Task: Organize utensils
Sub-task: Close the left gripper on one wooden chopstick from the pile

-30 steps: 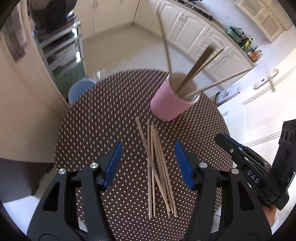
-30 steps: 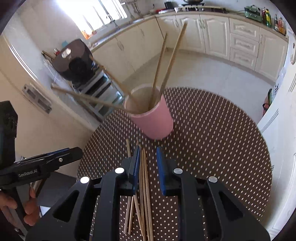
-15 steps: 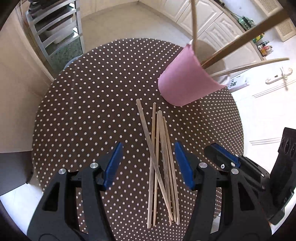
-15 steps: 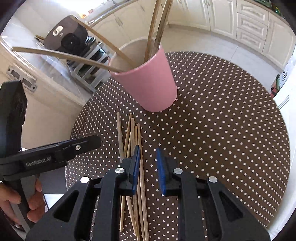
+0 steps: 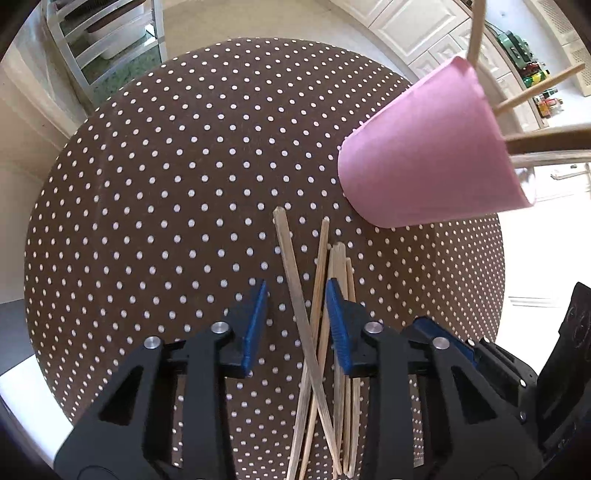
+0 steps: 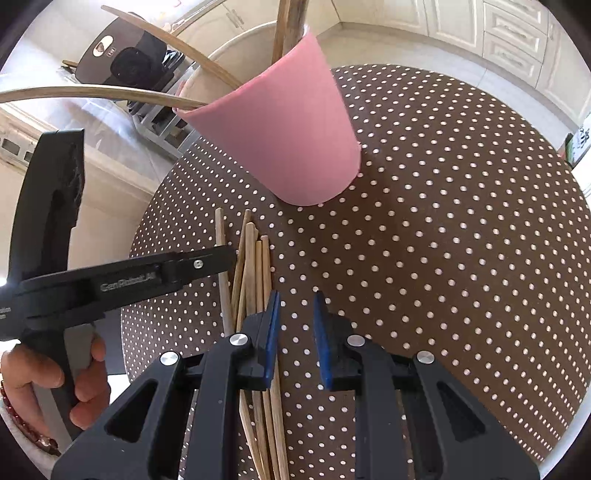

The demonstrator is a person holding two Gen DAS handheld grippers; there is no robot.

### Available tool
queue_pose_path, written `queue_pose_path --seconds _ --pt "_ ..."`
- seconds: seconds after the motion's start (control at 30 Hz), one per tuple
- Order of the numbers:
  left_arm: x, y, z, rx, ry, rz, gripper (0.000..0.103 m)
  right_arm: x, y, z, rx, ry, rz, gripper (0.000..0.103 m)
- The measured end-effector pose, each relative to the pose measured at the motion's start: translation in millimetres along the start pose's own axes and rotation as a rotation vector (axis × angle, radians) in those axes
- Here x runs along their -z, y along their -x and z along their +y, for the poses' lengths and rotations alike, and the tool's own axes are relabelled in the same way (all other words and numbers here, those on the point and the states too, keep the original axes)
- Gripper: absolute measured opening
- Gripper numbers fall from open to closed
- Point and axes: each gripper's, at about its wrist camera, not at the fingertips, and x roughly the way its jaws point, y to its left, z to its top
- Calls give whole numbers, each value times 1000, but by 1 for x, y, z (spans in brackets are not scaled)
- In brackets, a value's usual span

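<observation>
Several loose wooden chopsticks (image 5: 317, 295) lie in a bundle on the round brown polka-dot table (image 5: 147, 184); they also show in the right wrist view (image 6: 255, 266). A pink cup (image 5: 428, 158) with several chopsticks standing in it sits just beyond them, also in the right wrist view (image 6: 288, 129). My left gripper (image 5: 295, 325) is open, low over the bundle, its jaws straddling a couple of sticks. My right gripper (image 6: 295, 332) is partly open and empty, just right of the bundle.
The table edge curves close on all sides. A metal shelf rack (image 5: 110, 29) and white kitchen cabinets (image 6: 517, 33) stand beyond it. A hand (image 6: 77, 384) holds the left gripper's handle at the left of the right wrist view.
Both grippers have dropped lower and nearer the table. The left gripper's jaws have narrowed around the sticks. The right gripper has opened slightly and shifted right of the bundle.
</observation>
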Motion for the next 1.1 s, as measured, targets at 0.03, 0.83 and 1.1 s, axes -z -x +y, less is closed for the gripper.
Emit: queue_pose_path --seconds 0.03,0.83,1.1 --pt "-2 -2 0 -4 2 0 29 -1 -3 0 -6 5 6 17" --pt "28 17 49 -9 24 -21 7 -28 -63 49 143 166 139 19" --pt "25 16 47 12 63 -25 7 -31 -78 70 212 240 119 16"
